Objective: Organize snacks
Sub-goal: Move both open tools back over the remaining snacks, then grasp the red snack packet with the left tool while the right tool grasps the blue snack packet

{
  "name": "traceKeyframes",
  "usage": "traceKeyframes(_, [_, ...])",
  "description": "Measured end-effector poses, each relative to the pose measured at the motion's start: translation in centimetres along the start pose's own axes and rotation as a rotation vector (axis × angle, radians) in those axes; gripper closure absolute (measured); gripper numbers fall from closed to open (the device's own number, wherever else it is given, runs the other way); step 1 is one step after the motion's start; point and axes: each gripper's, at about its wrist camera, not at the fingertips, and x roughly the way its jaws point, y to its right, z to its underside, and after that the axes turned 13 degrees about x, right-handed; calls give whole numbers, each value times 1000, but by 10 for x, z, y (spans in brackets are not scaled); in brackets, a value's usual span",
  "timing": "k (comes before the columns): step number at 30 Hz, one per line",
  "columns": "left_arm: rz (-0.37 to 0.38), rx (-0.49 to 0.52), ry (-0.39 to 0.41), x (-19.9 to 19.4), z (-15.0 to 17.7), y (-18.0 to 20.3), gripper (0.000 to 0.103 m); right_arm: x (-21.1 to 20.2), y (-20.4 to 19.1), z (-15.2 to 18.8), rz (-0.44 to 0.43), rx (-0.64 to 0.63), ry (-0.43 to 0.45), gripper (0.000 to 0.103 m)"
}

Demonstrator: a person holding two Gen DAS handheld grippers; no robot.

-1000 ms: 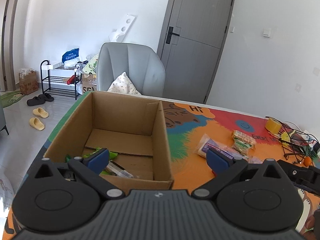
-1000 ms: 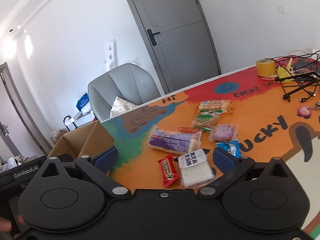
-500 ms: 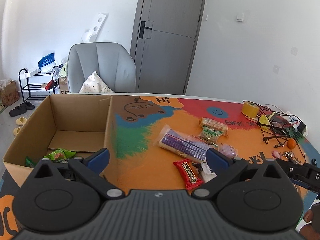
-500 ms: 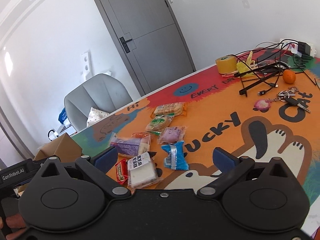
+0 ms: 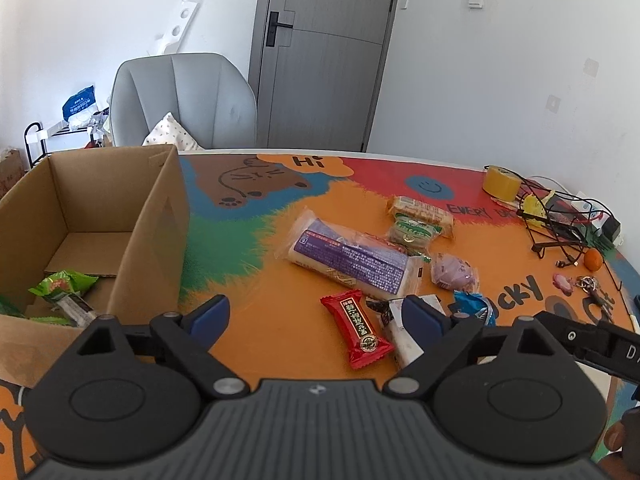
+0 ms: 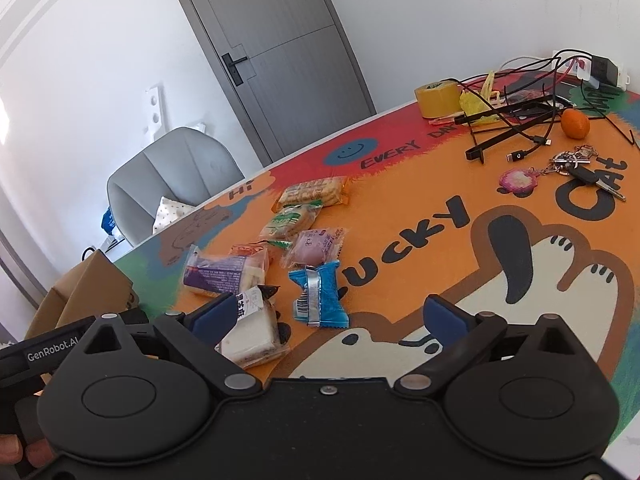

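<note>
The left gripper (image 5: pixel 316 314) was held above the near part of the table with its fingers spread wide and nothing between them. Just beyond its tips lay a red snack bar (image 5: pixel 356 334), with a white wrapped sandwich (image 5: pixel 402 336) touching it on the right. To the left stood the cardboard box (image 5: pixel 160 232), open at the top, with green snack packets (image 5: pixel 62 286) lying on its floor.

The right gripper (image 6: pixel 330 314) was likewise spread wide and empty. A blue wafer packet (image 6: pixel 320 296) lay just beyond the gap between its fingers; the white wrapped sandwich (image 6: pixel 252 336) lay under its left finger.

Farther out on the printed table mat (image 5: pixel 248 320) lay a long purple bread pack (image 5: pixel 352 260), a purple bun packet (image 5: pixel 454 272), a green-labelled packet (image 5: pixel 412 232) and a biscuit pack (image 5: pixel 420 210). At the far right were a tape roll (image 6: pixel 438 98), tangled cables (image 6: pixel 516 120), an orange (image 6: pixel 575 124) and keys (image 6: pixel 576 166).
</note>
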Motion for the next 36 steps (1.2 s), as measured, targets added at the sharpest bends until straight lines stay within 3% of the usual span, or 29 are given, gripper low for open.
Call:
traceKeyframes(9, [14, -2, -43, 28, 3, 11, 12, 23, 3, -2, -8, -24, -28, 8])
traceKeyframes(18, [-51, -12, -85, 47, 6, 21, 15, 47, -6, -7, 8, -47, -53, 12])
traceKeyframes(23, [-24, -37, -119, 57, 9, 22, 39, 58, -6, -8, -6, -53, -88, 23])
traceKeyframes(28, [-38, -40, -105, 64, 10, 26, 47, 69, -8, -7, 1, -65, -105, 32])
traceKeyframes(31, [-39, -34, -100, 64, 9, 29, 63, 72, -13, -3, 28, -107, -90, 49])
traceKeyframes(33, [-25, -25, -98, 64, 9, 32, 81, 72, -14, -1, 14, -114, -102, 66])
traceKeyframes(36, [-31, -17, -90, 63, 11, 34, 85, 69, -14, 2, -2, -106, -113, 70])
